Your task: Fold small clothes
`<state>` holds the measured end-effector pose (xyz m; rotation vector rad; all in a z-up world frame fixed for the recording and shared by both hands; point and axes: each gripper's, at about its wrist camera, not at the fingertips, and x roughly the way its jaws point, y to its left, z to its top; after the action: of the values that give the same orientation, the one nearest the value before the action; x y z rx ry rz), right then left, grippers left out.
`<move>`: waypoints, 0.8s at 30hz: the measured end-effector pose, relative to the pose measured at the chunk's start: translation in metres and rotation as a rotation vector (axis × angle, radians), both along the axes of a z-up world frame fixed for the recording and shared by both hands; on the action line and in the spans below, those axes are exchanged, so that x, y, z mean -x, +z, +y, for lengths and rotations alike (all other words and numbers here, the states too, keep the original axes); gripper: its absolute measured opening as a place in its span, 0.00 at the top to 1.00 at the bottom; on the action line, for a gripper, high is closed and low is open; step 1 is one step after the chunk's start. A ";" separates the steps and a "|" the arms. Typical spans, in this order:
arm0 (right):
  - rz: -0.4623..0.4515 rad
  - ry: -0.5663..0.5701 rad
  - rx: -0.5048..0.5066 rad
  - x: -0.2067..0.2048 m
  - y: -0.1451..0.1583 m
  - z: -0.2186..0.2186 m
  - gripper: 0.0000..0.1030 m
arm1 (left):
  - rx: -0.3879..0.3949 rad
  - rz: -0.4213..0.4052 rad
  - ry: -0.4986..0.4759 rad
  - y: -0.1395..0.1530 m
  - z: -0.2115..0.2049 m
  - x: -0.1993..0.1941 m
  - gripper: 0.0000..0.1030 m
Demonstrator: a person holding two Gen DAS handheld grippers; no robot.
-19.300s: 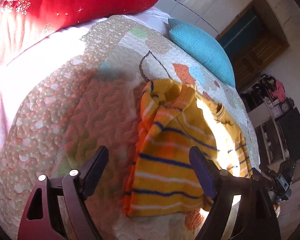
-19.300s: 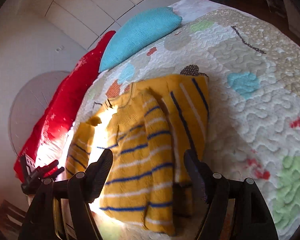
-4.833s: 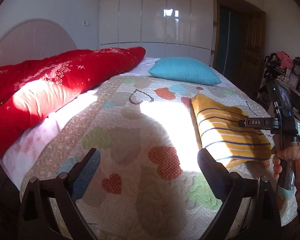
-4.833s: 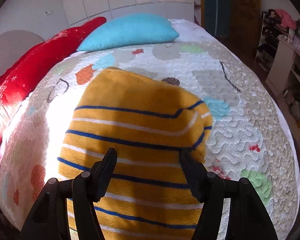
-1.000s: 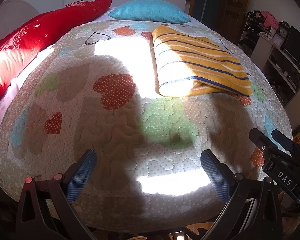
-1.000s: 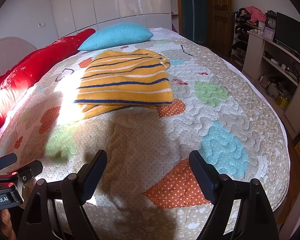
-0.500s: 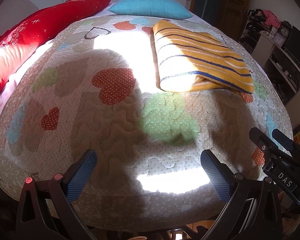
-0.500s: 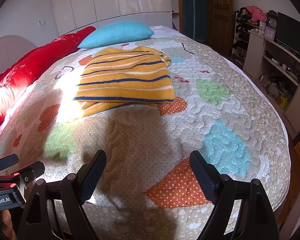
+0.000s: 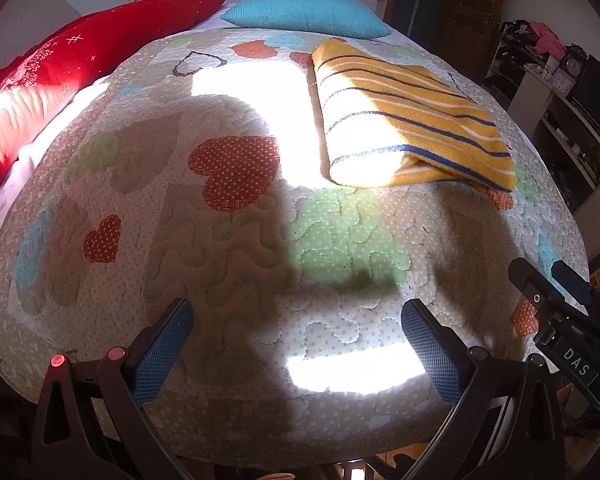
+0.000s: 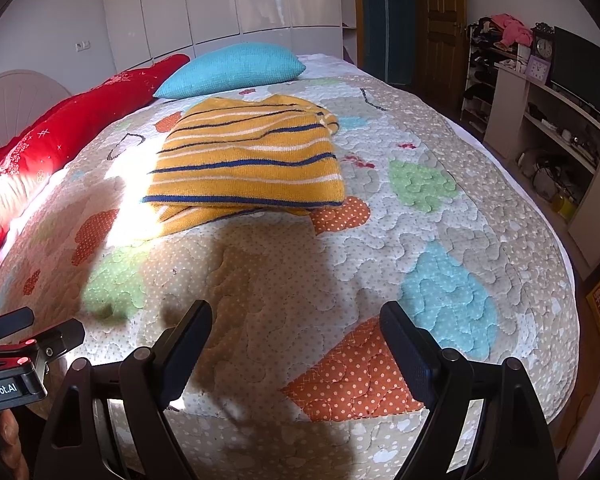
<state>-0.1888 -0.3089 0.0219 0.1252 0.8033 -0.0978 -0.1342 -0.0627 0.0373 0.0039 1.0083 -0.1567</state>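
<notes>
A yellow sweater [image 10: 248,160] with blue and white stripes lies folded into a neat rectangle on the bed [image 10: 440,216], toward the far half of the quilt and a little to the right of its middle as seen from the foot. Its near edge shows two layers, the lower one poking out slightly on the left side. Sunlight falls across the left part of the sweater [image 9: 404,120] and a broad patch of the quilt beside it, while a person's shadow covers the nearer quilt.

Both claws are held low at the foot of the bed, well apart from the sweater. The left claw [image 9: 296,344] is released, its blue-padded fingers [image 9: 160,348] spread wide with only quilt between them. The right claw [image 10: 296,344] is likewise spread wide and grasps nothing. Each one shows at the edge of the other's view: the right claw [image 9: 568,320] at the lower right, the left claw [image 10: 24,344] at the lower left, with a bit of the hand [image 10: 12,440] holding it visible below.

Beyond the sweater, a teal pillow [image 10: 232,68] rests at the head of the bed, just past the garment. A long red pillow [image 10: 68,128] runs along the left side. To the right, shelves [image 10: 540,120] stand against the wall, with a small clock [image 10: 543,48] on top.
</notes>
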 end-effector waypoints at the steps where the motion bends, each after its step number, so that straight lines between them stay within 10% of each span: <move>1: -0.002 0.001 0.011 -0.002 0.001 0.000 0.13 | -0.005 -0.003 -0.001 0.001 0.000 -0.002 0.00; 24: 0.007 -0.021 0.027 -0.031 -0.003 -0.020 0.12 | -0.038 0.037 -0.024 -0.009 -0.018 -0.048 0.00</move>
<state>-0.1575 -0.3290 0.0194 0.1078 0.8071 -0.1288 -0.0859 -0.0808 0.0288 0.0476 1.0485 -0.1604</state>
